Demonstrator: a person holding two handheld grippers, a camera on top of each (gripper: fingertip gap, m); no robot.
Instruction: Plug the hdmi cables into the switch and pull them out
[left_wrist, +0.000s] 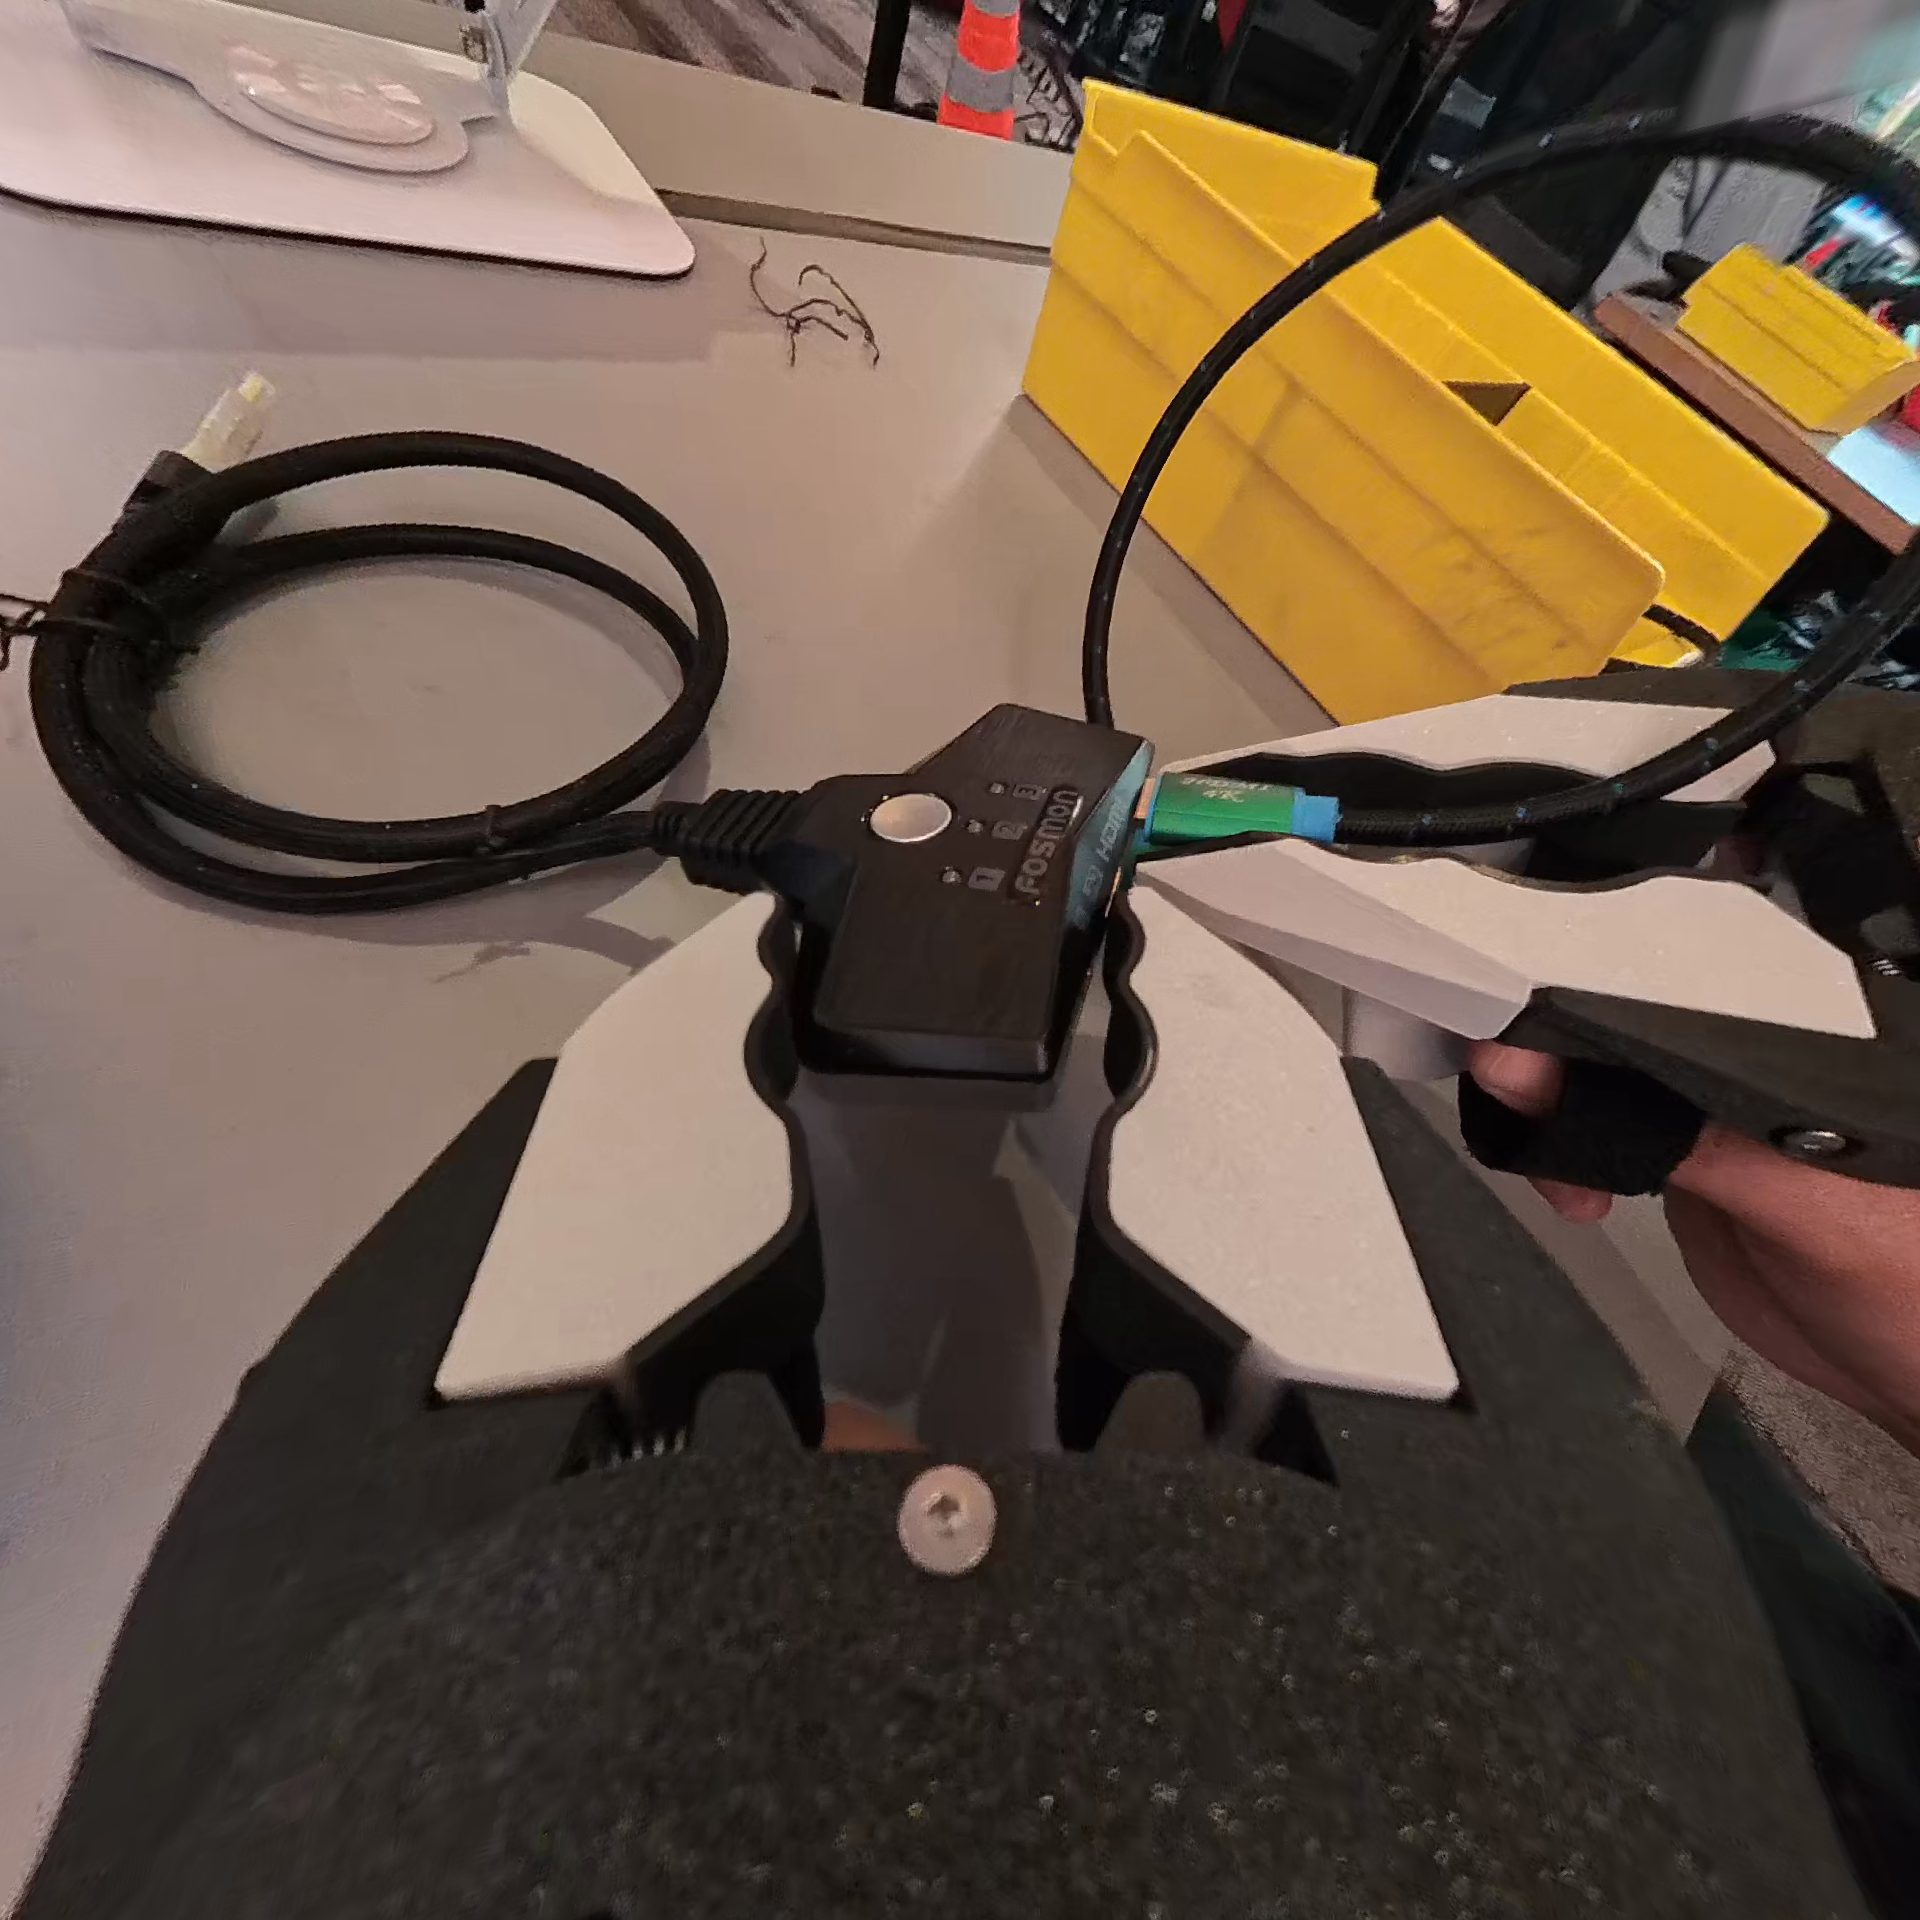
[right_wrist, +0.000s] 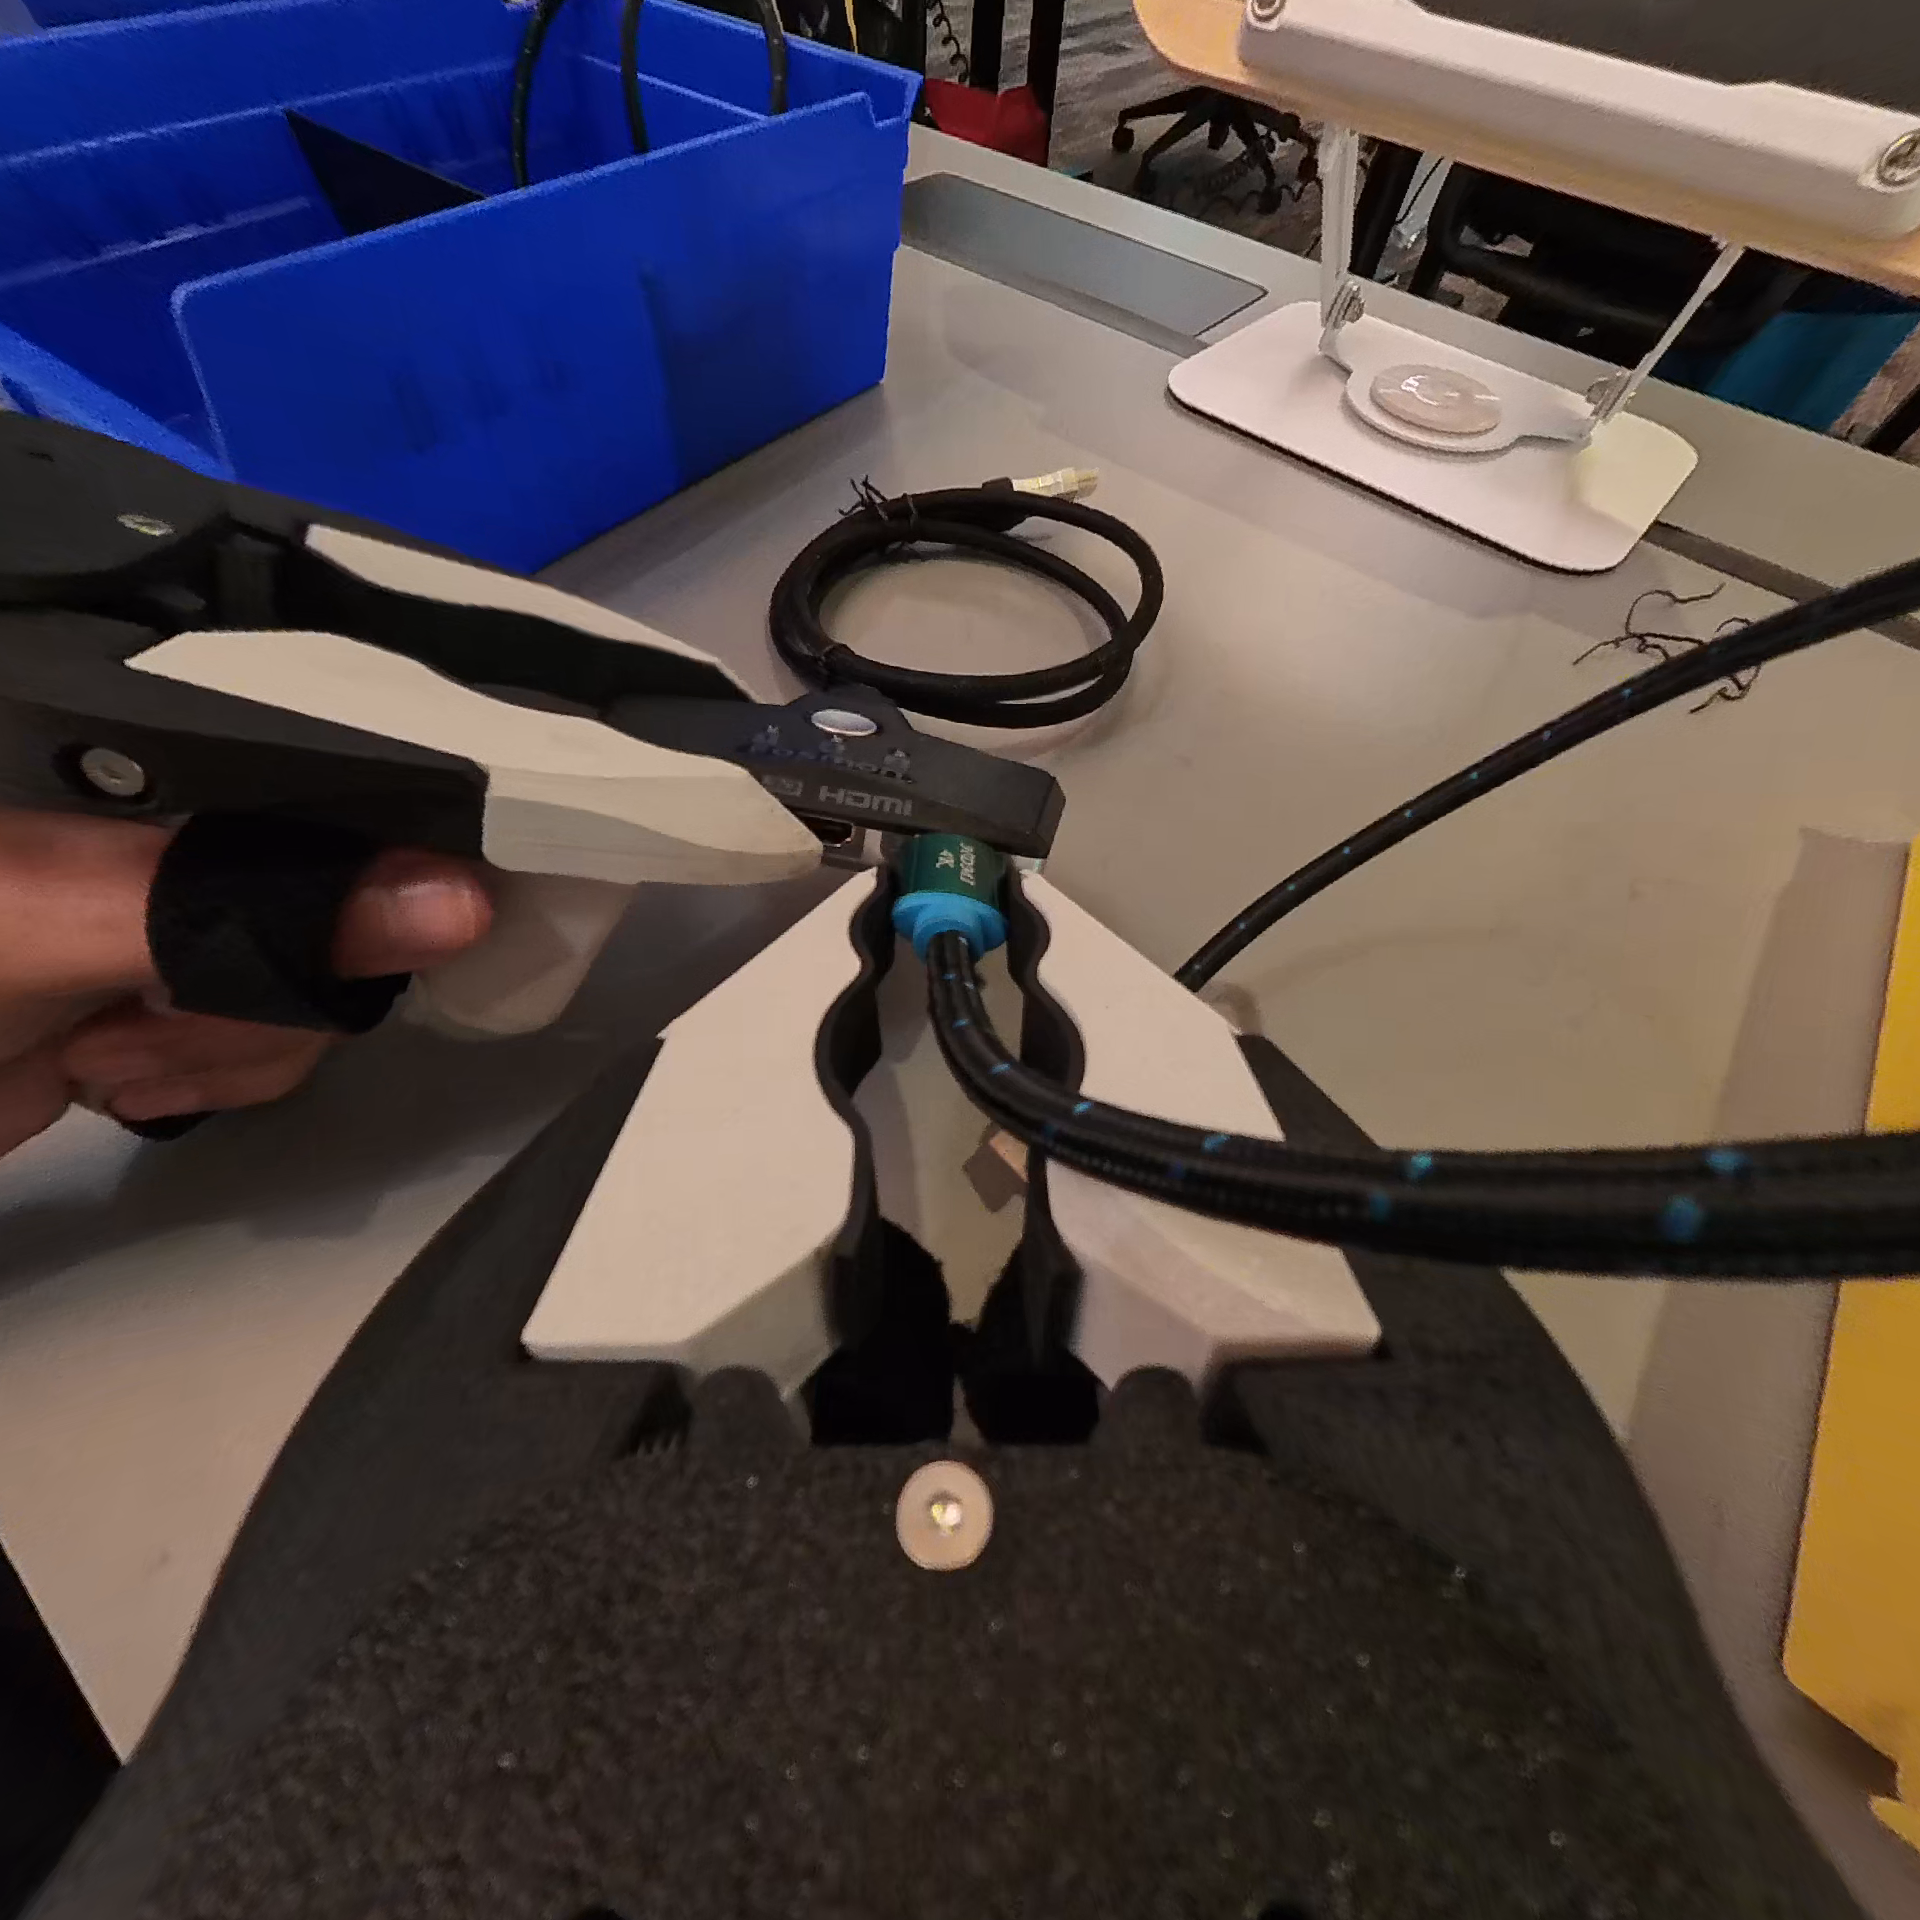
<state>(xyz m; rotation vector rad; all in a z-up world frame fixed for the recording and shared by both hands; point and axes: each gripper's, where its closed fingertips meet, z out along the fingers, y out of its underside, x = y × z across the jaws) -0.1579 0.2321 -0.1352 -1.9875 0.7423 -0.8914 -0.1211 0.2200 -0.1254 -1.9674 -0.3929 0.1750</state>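
Note:
My left gripper (left_wrist: 951, 925) is shut on the black HDMI switch (left_wrist: 956, 935) and holds it just above the grey table. The switch also shows in the right wrist view (right_wrist: 935, 795), with the left gripper (right_wrist: 779, 769) coming in from the left. My right gripper (right_wrist: 948, 883) is shut on the green HDMI plug (right_wrist: 940, 868) of a black braided cable (right_wrist: 1351, 1195). The plug (left_wrist: 1226, 805) meets a port on the switch's side face, with almost no metal showing. The right gripper (left_wrist: 1153, 826) enters from the right. An empty port (right_wrist: 836, 831) sits beside it.
The switch's own cable lies coiled on the table (left_wrist: 416, 675) (right_wrist: 966, 613), its gold plug (left_wrist: 234, 416) free. A yellow bin (left_wrist: 1351, 468) stands at the right, a blue bin (right_wrist: 468, 312) at the far left, and a white stand (right_wrist: 1455, 436) behind.

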